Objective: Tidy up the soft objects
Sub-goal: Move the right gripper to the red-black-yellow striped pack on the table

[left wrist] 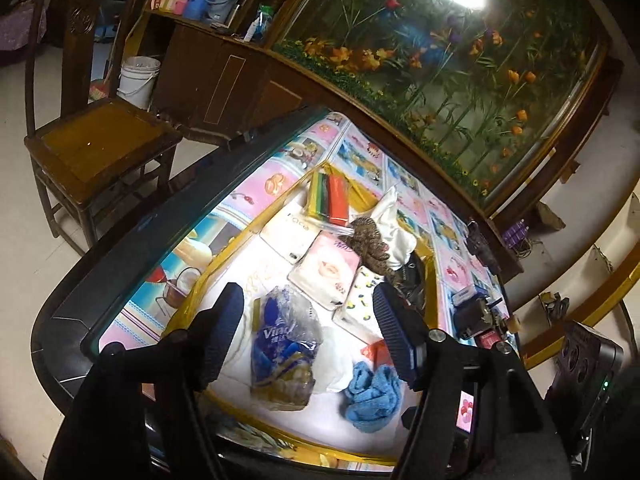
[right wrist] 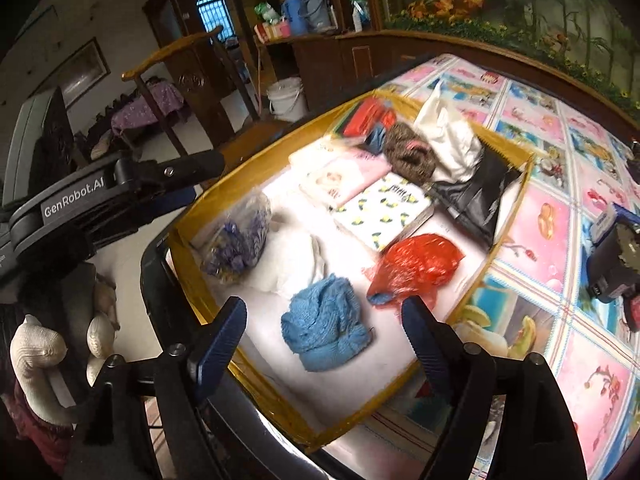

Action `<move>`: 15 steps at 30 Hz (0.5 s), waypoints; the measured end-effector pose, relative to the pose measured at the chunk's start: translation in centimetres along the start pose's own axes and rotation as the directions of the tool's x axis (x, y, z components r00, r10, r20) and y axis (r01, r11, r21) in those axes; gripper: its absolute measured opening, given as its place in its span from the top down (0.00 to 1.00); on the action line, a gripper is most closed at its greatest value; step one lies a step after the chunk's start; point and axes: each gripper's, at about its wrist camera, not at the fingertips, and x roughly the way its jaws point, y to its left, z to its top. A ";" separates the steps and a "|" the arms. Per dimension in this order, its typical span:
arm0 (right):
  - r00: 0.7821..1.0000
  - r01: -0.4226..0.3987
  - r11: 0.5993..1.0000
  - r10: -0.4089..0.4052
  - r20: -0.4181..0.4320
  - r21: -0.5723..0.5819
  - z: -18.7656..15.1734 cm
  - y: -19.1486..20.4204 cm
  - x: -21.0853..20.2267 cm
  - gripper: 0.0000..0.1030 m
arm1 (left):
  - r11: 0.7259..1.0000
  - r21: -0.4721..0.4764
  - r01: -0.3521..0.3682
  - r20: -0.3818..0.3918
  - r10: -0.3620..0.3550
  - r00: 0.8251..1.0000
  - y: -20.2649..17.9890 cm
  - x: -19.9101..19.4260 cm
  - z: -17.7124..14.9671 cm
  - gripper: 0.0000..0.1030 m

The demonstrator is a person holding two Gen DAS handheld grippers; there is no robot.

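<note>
A yellow-rimmed white box [left wrist: 280, 200] [right wrist: 516, 208] lies open on the table and holds the soft things. My left gripper [left wrist: 308, 300] is open and hovers over a clear bag of blue tissue packs [left wrist: 284, 348] [right wrist: 236, 240], with nothing between its pads. My right gripper [right wrist: 324, 308] is open just above a crumpled blue towel [right wrist: 324, 332] [left wrist: 372, 396] and does not touch it. A red plastic bag [right wrist: 416, 264] lies right of the towel. Further back lie a pink tissue pack [right wrist: 344, 180], a lemon-print pack [right wrist: 384, 208], a brown knit [right wrist: 408, 152], a white cloth [right wrist: 444, 136] and a black bag [right wrist: 480, 196].
The table carries a bright patterned cover [right wrist: 560, 220]. A black device [right wrist: 616, 256] [left wrist: 476, 312] sits on it right of the box. A wooden chair [left wrist: 100, 148] and a white bucket [left wrist: 138, 80] stand on the floor to the left. A gloved hand [right wrist: 36, 356] shows at lower left.
</note>
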 end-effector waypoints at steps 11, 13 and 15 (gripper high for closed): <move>0.999 0.003 0.985 -0.011 0.046 0.172 -2.0 -5.8 -2.2 0.17 | 0.995 0.091 0.036 -0.057 -0.031 0.998 -4.4 1.1 -1.5 0.36; 0.998 0.001 0.977 -0.015 0.062 0.212 -2.4 -7.2 -3.0 0.17 | 0.994 0.103 0.037 -0.074 -0.029 0.997 -5.3 1.5 -1.8 0.36; 0.997 -0.005 0.968 -0.016 0.080 0.250 -2.8 -8.6 -3.7 0.17 | 0.992 0.117 0.041 -0.093 -0.030 0.995 -6.2 1.8 -2.3 0.36</move>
